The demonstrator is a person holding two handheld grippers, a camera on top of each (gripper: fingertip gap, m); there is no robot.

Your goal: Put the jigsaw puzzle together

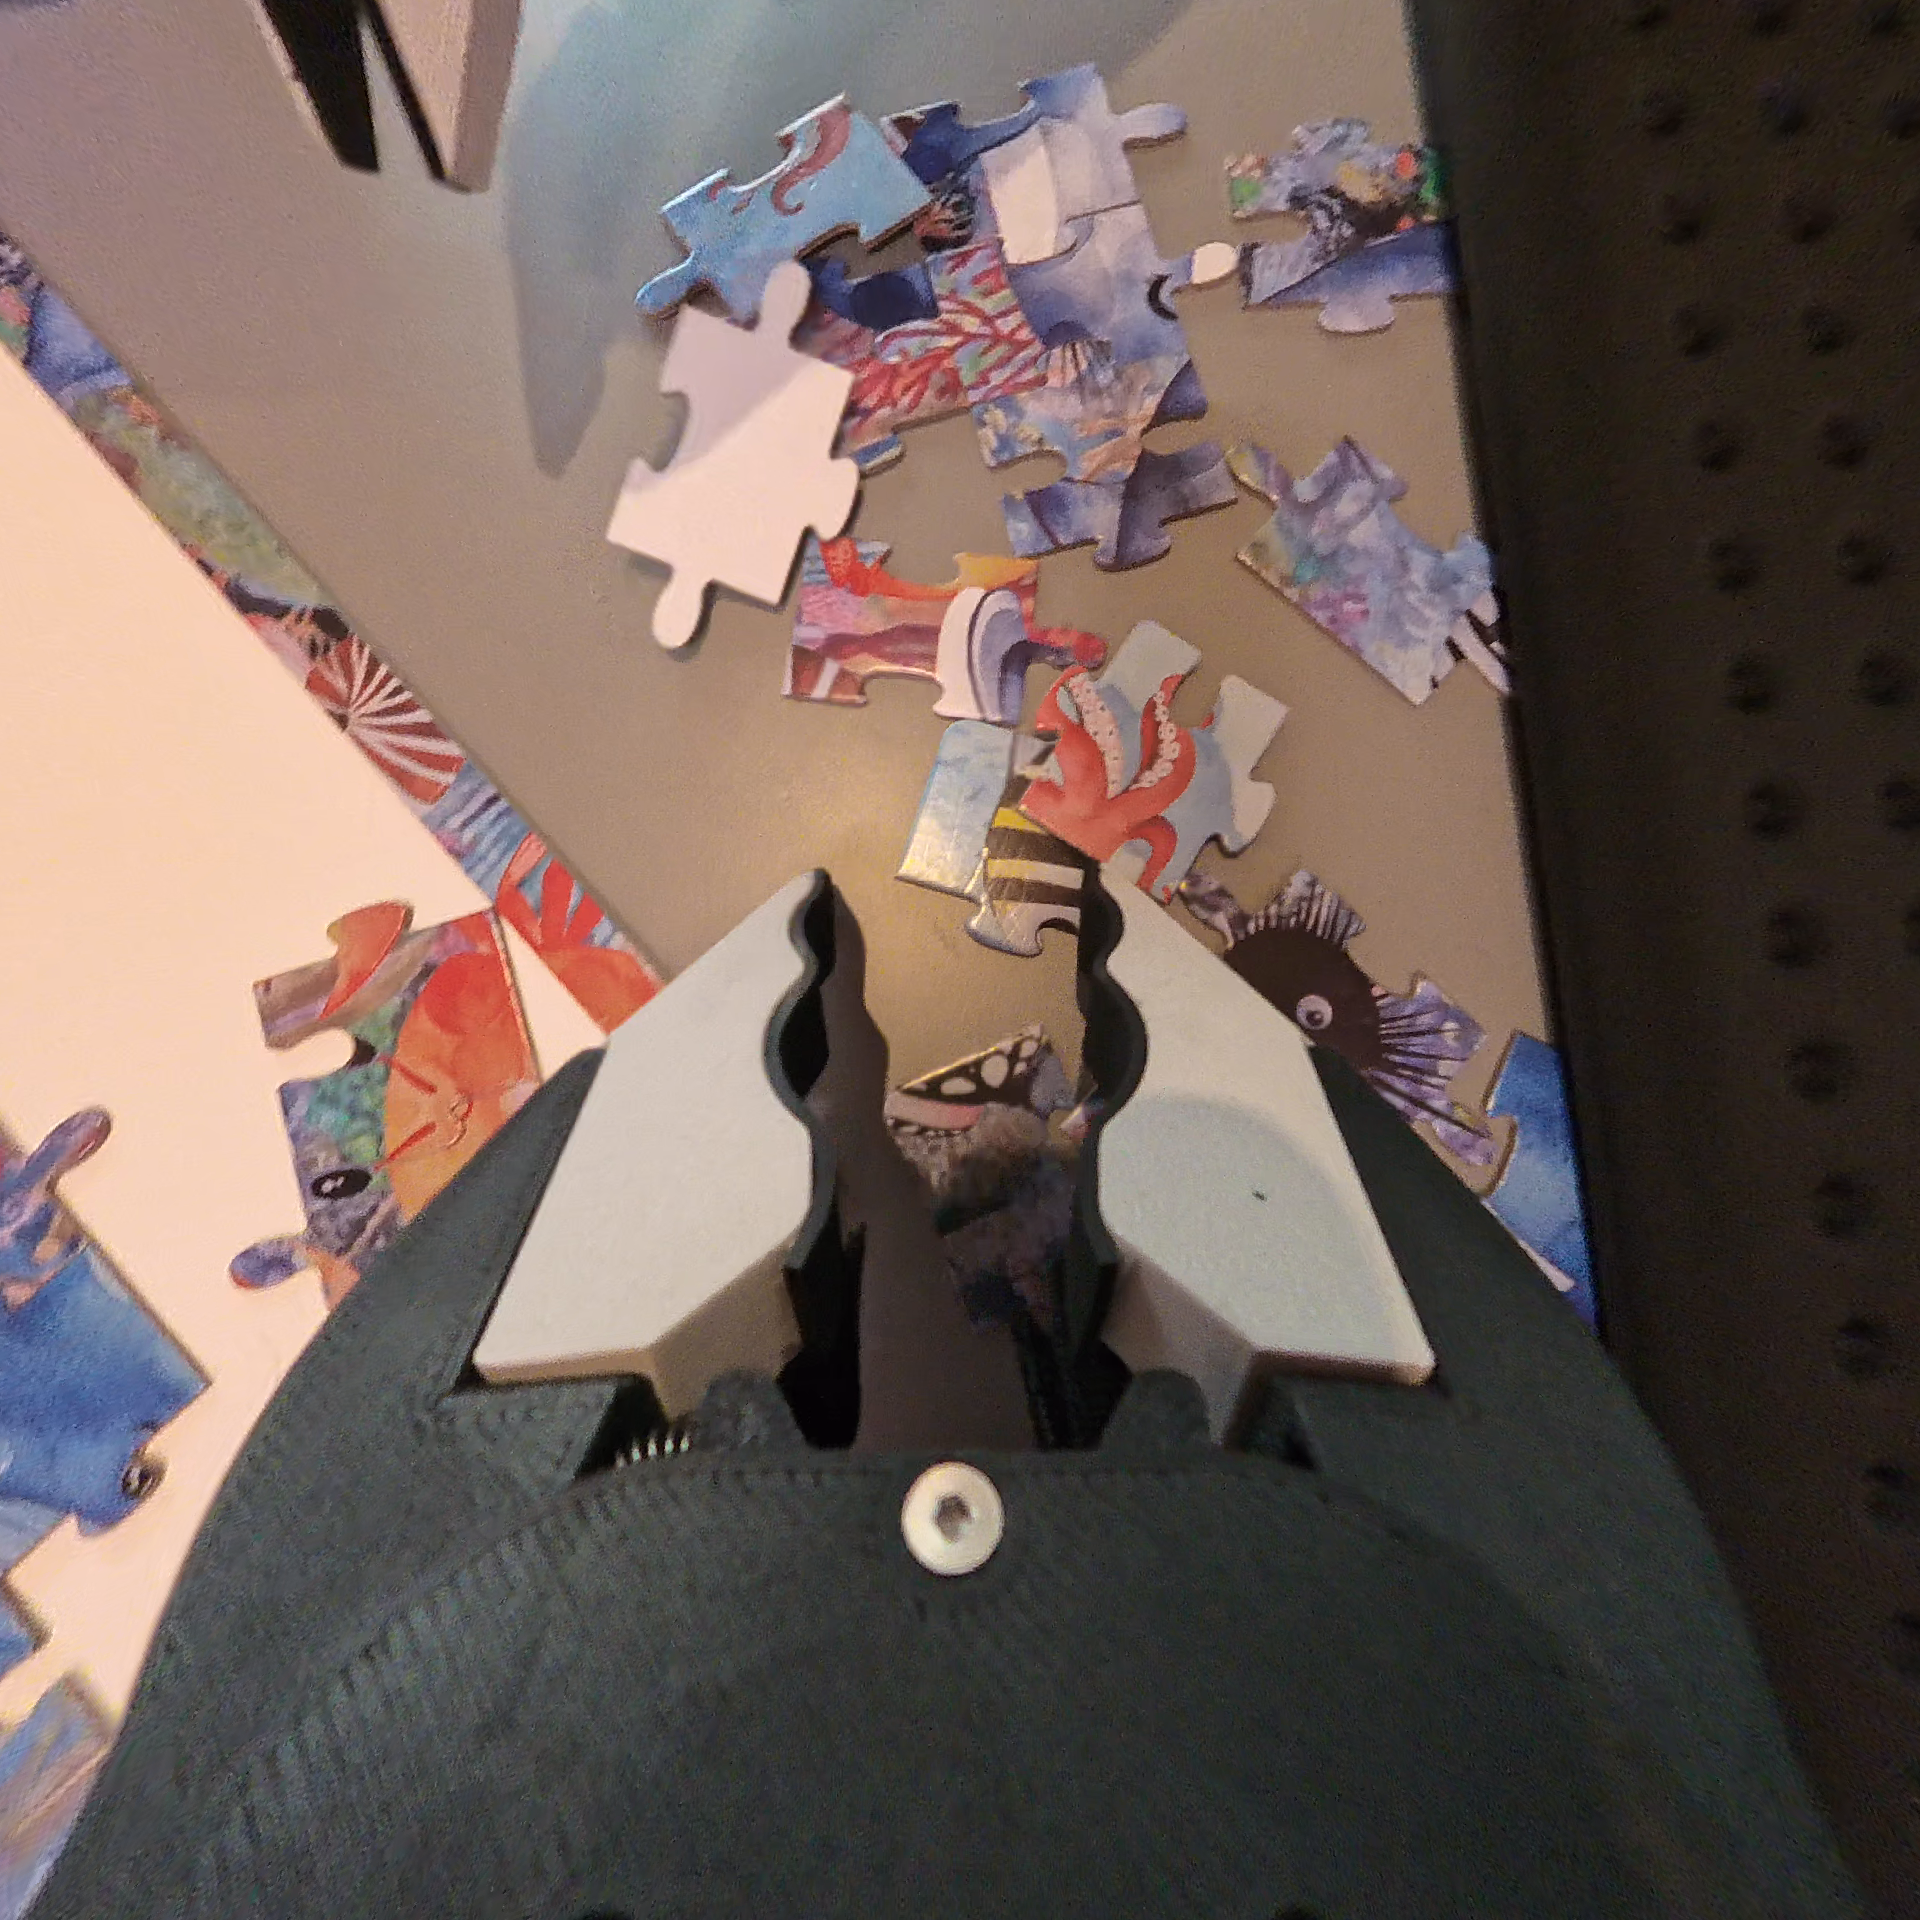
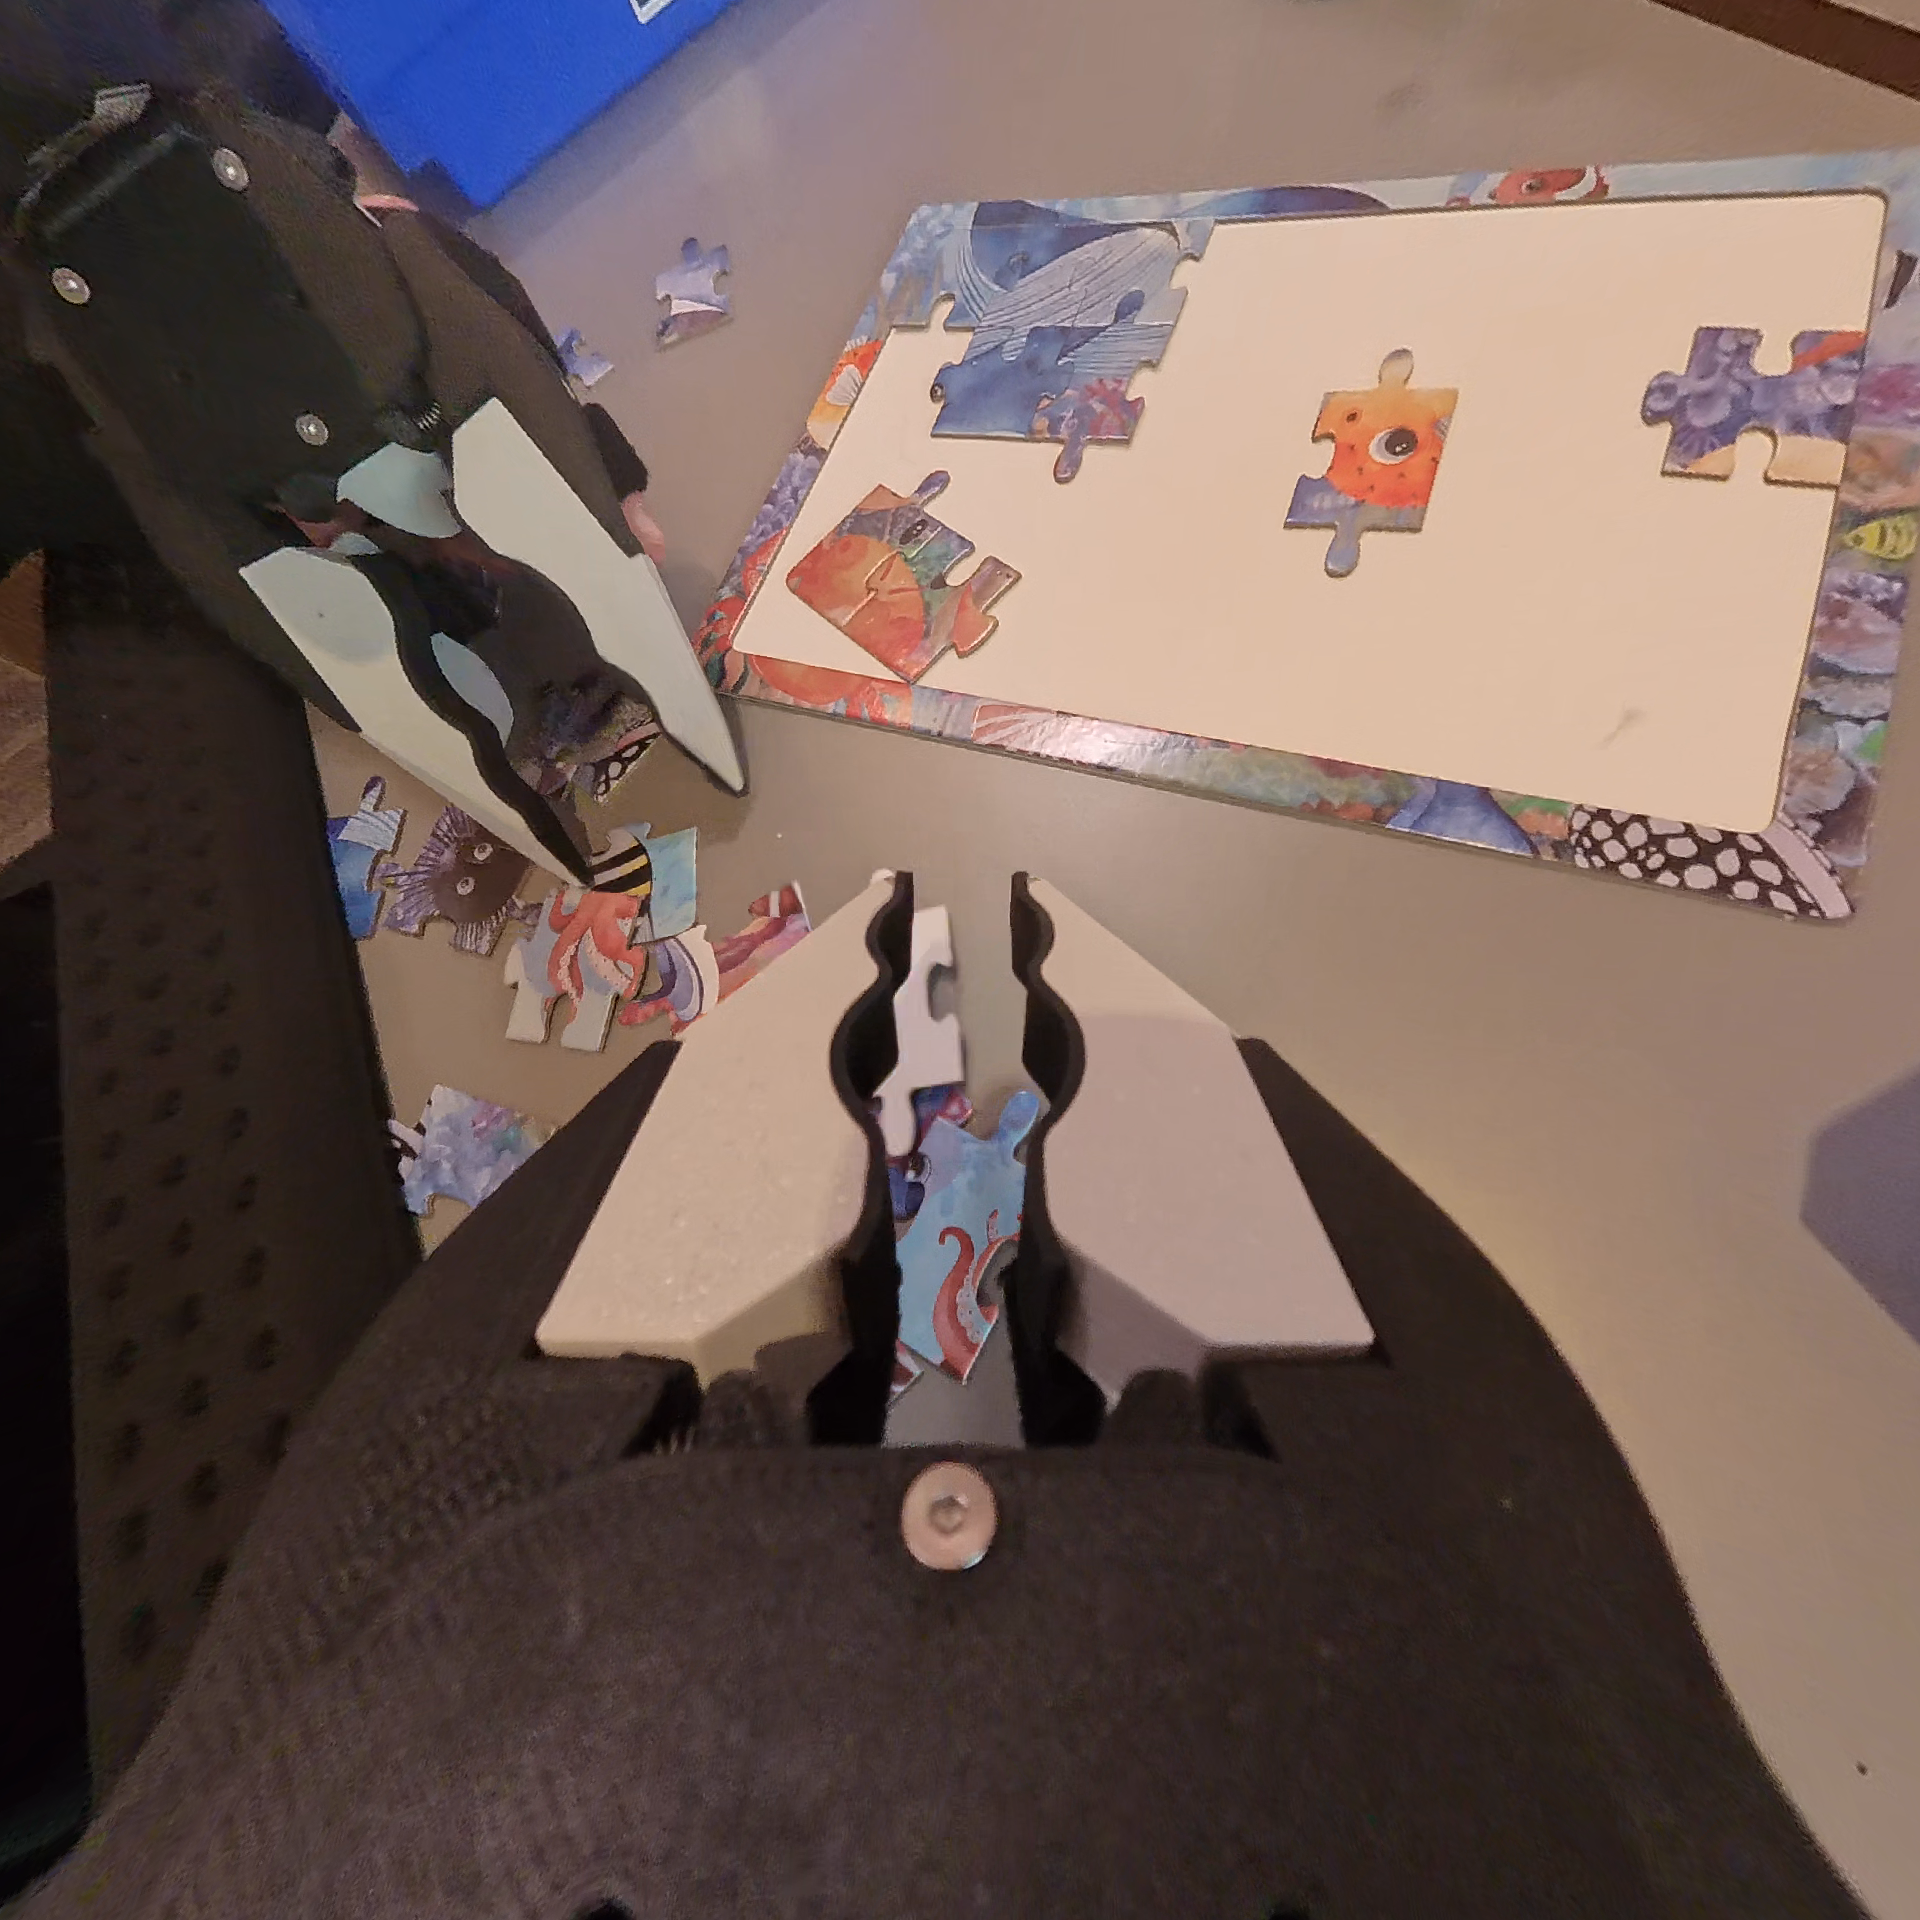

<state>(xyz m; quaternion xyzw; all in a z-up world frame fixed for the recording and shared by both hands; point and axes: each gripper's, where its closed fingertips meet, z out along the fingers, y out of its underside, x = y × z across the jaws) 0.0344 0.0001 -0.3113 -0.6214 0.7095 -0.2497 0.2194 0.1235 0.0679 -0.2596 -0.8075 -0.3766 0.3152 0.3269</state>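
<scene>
The puzzle tray (image 2: 1247,758) lies on the grey table, with a whale cluster (image 2: 1060,322), an orange fish piece (image 2: 1377,457), a purple piece (image 2: 1756,405) and an orange piece (image 2: 894,582) in it. My left gripper (image 1: 961,894) is open over the loose pile. A black-and-white spotted piece (image 1: 987,1101) sits between its fingers, and the left pad stands clear of it. Its right fingertip is at a striped fish piece (image 1: 1029,842). My right gripper (image 2: 958,888) is open. A white, face-down piece (image 2: 925,997) shows in its gap beside the left finger, clear of the right pad.
Loose pieces lie in a pile: an octopus piece (image 1: 1132,769), a black spiky fish piece (image 1: 1309,997) and several blue ones (image 1: 1091,281). A dark perforated panel (image 1: 1714,727) stands beside the pile. A blue box (image 2: 499,73) is at the back.
</scene>
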